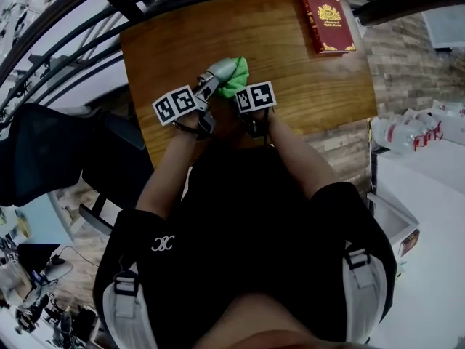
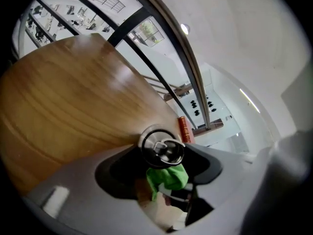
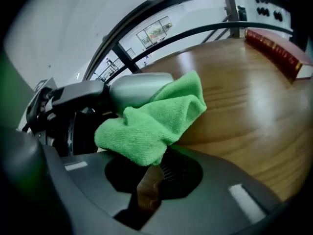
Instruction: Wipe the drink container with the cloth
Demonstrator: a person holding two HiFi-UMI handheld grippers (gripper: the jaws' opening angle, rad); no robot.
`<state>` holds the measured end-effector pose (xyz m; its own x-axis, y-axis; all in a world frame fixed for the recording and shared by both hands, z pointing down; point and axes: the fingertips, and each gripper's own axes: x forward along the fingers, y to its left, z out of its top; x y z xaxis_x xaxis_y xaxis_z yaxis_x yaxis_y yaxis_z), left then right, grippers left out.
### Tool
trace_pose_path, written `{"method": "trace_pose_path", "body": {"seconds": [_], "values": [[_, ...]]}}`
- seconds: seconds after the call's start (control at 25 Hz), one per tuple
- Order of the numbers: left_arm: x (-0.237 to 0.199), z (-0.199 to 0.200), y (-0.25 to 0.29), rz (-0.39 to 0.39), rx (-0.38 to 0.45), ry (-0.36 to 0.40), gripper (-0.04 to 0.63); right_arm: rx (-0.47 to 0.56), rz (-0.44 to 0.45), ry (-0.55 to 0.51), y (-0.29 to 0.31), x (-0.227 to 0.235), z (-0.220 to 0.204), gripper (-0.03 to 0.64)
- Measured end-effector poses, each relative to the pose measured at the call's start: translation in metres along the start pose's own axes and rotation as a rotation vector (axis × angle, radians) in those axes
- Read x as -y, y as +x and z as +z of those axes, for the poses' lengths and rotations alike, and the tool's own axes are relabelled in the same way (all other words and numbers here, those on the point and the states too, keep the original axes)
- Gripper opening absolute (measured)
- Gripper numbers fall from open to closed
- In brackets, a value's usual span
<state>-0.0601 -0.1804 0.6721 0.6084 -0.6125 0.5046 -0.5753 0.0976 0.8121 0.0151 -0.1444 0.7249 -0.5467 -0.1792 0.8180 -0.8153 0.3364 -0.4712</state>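
Right claw (image 3: 150, 156) pins cloth (image 3: 154, 119) over half-hidden bottle (image 3: 134, 89).

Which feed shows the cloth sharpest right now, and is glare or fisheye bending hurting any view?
Right gripper view: green cloth sharp, weave visible; mild sheen on the wooden table. Left gripper view: heavy fisheye bows the table edge, blurred foreground, drink container lid readable. Head view: dim, railings bowed, cloth small but clear.
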Motion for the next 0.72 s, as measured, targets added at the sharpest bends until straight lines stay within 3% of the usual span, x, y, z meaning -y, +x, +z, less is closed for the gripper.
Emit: {"method": "trace_pose_path", "body": {"seconds": [0.28,0.4,0.56,0.72], "values": [[0.0,-0.005,0.001,0.02,-0.022,0.068,0.32,0.107,-0.092,-0.008,-0.027,0.029,0.037,0.049],[0.003,-0.008,0.002,0.039,-0.037,0.16,0.321,0.149,-0.084,-0.032,-0.039,0.027,0.054,0.049],[0.011,-0.013,0.002,0.093,-0.067,0.384,0.321,0.19,-0.042,-0.045,-0.051,0.014,0.072,0.049],[0.027,-0.013,0.004,0.145,-0.098,0.725,0.321,0.19,-0.043,-0.092,-0.058,0.005,0.08,0.049]]}}
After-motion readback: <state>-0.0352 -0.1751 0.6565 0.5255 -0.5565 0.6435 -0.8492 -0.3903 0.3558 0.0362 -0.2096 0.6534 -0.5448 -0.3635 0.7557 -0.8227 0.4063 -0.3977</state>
